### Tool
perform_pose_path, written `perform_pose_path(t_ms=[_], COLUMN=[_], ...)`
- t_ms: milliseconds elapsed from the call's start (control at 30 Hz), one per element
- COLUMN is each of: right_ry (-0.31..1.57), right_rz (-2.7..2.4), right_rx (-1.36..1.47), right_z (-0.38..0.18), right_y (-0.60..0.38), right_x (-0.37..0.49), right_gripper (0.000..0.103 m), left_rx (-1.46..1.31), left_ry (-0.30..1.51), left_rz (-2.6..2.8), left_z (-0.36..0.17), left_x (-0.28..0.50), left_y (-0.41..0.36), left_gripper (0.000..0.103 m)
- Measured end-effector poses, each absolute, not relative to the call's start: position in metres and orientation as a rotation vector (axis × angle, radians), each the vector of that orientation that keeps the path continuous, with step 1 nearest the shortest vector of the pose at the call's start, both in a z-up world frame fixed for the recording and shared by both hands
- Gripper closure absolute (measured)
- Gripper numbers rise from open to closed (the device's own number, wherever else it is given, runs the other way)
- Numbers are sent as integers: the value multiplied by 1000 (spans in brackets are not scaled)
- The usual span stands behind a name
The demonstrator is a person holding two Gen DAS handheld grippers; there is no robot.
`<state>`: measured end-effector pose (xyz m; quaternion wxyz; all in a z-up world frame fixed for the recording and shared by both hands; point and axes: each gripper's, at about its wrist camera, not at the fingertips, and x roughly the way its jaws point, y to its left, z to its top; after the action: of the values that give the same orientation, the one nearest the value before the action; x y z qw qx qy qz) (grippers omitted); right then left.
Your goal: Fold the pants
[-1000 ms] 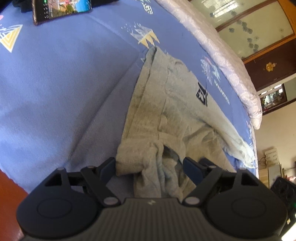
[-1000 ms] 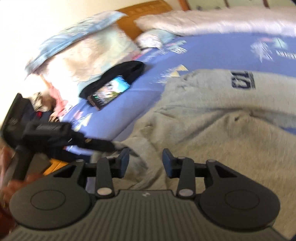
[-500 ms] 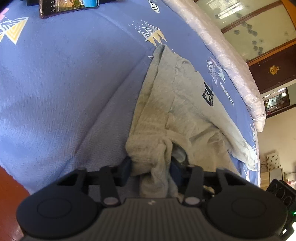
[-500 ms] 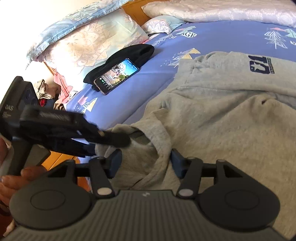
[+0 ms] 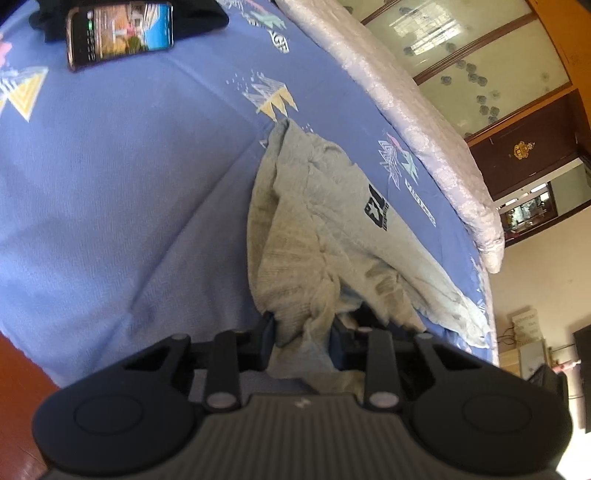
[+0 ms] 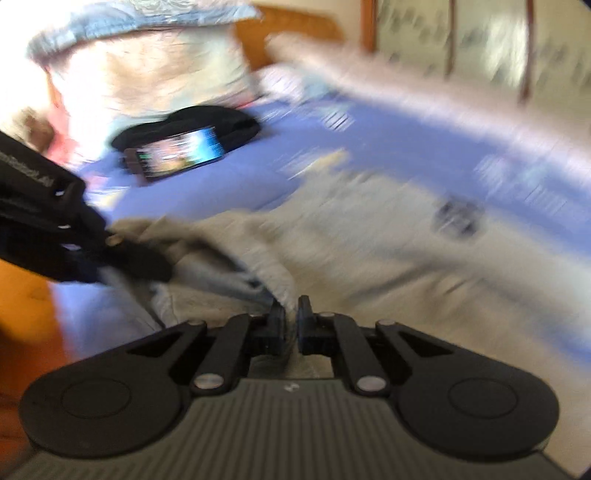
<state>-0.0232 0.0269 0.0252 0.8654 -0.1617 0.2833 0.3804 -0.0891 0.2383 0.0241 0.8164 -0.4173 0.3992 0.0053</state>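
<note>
- We note the grey pants (image 5: 332,229) lying on the blue printed bedsheet (image 5: 110,184), stretched from the near bed edge away toward the far side; a dark printed logo (image 5: 375,208) shows on the upper layer.
- The near end of the pants is bunched and lifted off the sheet, with folds running into both grippers.
- Left gripper (image 5: 301,328): a thick bunch of the grey cloth sits between its fingers, which press on it from both sides; the jaws are closing further on it.
- Right gripper (image 6: 291,317): its fingers stand almost together, pinched on a thin edge of the pants. This view is heavily motion-blurred, so we cannot tell which part of the garment it is.
- In the right wrist view the left gripper (image 6: 140,264) appears at the left, its tip buried in the same bunched end, close beside the right one.
- A phone (image 5: 120,33) with a lit screen lies on the sheet near the head of the bed, partly on a black cloth item (image 6: 207,123).
- A pale quilted cover (image 5: 406,110) runs along the far side of the bed; pillows (image 6: 147,66) are blurred at the headboard.
</note>
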Motion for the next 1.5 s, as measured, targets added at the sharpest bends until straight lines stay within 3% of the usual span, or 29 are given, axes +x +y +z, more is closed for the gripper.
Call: perform_pose_path(t_ms=[133,267,333,400,533,600,733,800,833,900,967,1067,1167,1233,1267,1333,1433,1467,1500], right_ry=[446,588,637,677,722,733,758,718,721,656,539,530,575,581,587,602,613,619,628], right_rz=[691,701,749,830,939,983,957,846,805,697,626,686,809,834,831,820,811,819,823], right_rx=[-573,-498,-378,-255,-18,10,-142,-269,-305,-393,-492,-472,-403,-379,-375,-384,-388,-384,-384], right_z=[7,-1,11,24,43,48,35,27,23,17,16,21,25,27,27,24,20,19,17], right_y=[35,24,13,-3,-33,-28,6,22,27,30,34,28,12,3,-1,6,22,27,30], right_x=[-33,-9,1,9,17,17,14,11,13,11,2,-5,-6,-6,-5,-6,-3,-2,-5], right_gripper=[94,90,81,55,38,24,29,71,79,85,85,80,42,37,36,36,38,40,59], left_rx=[-856,-827,-829,-836,-841,-840,-813,-800,-806,-820,-807,-789,-809,-829,-835,-829,-786,-782,-778], left_ry=[851,869,874,871,864,861,835,818,817,817,813,807,810,814,825,846,880,882,897], left_rz=[-6,10,10,9,7,8,19,26,16,-15,-28,-24,-3,-1,-4,-14,9,9,18], left_z=[28,27,26,26,27,30,41,46,47,47,49,51,50,47,45,41,34,32,28], left_x=[-87,-83,-82,-83,-85,-86,-90,-93,-93,-93,-94,-94,-94,-93,-90,-81,-67,-64,-60], left_y=[229,222,222,223,225,224,221,220,220,217,213,213,223,229,230,228,224,224,226], left_gripper=[76,76,76,76,76,76,80,84,85,87,87,84,64,53,40,34,44,65,84])
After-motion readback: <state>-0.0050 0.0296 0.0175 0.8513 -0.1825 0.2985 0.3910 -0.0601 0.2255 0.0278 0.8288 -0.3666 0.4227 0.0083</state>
